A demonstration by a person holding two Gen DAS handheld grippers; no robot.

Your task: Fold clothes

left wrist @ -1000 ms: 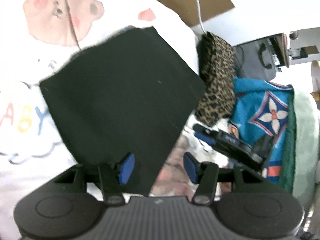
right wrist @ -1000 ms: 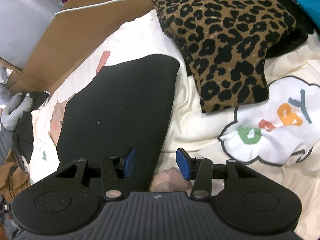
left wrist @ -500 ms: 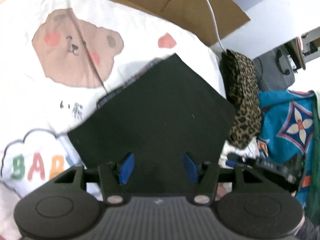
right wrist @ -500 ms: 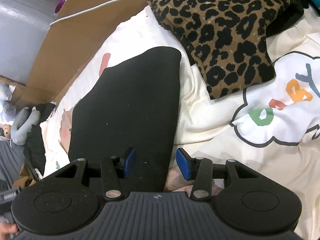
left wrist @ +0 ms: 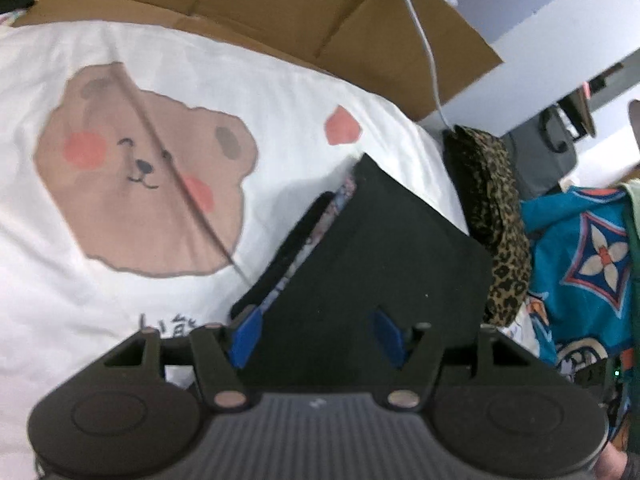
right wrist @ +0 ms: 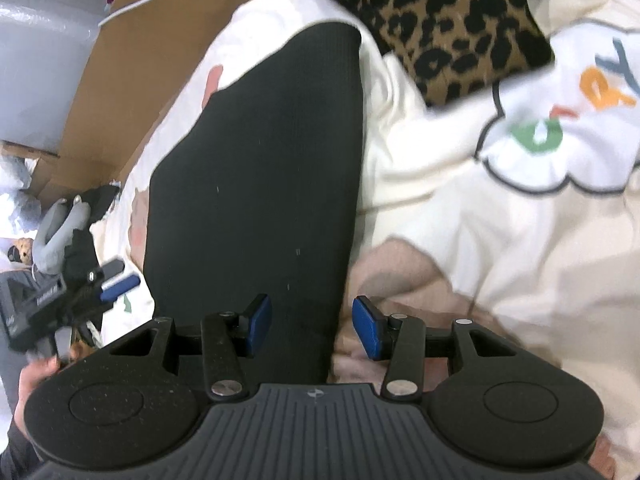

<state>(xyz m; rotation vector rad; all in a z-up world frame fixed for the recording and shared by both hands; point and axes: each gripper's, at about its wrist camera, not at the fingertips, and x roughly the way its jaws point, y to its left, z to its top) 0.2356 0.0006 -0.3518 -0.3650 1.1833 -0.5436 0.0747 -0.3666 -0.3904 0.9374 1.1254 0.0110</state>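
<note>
A folded black garment (left wrist: pixel 380 260) lies flat on a white bear-print bedsheet (left wrist: pixel 140 168). Its layered edge (left wrist: pixel 304 236) shows on the left, with a patterned inner layer. My left gripper (left wrist: pixel 316 336) is open, low over the garment's near edge, and the cloth spans the gap between its blue pads. In the right wrist view the same garment (right wrist: pixel 260 180) runs away from me as a long dark strip. My right gripper (right wrist: pixel 314 326) is open, its left pad over the cloth and its right pad over the sheet. The left gripper (right wrist: pixel 80 284) appears there at the far left, held by a hand (right wrist: pixel 36 372).
A folded leopard-print garment (left wrist: pixel 492 216) (right wrist: pixel 432 20) lies just beyond the black one. Cardboard (left wrist: pixel 280 4) (right wrist: pixel 132 60) with a white cable (left wrist: pixel 428 40) borders the bed's far side. Blue patterned fabric (left wrist: pixel 592 256) is piled on the right.
Both grippers have closed in on the black garment's near end and stayed open. The left view now shows the layered left edge, and the left gripper has entered the right view.
</note>
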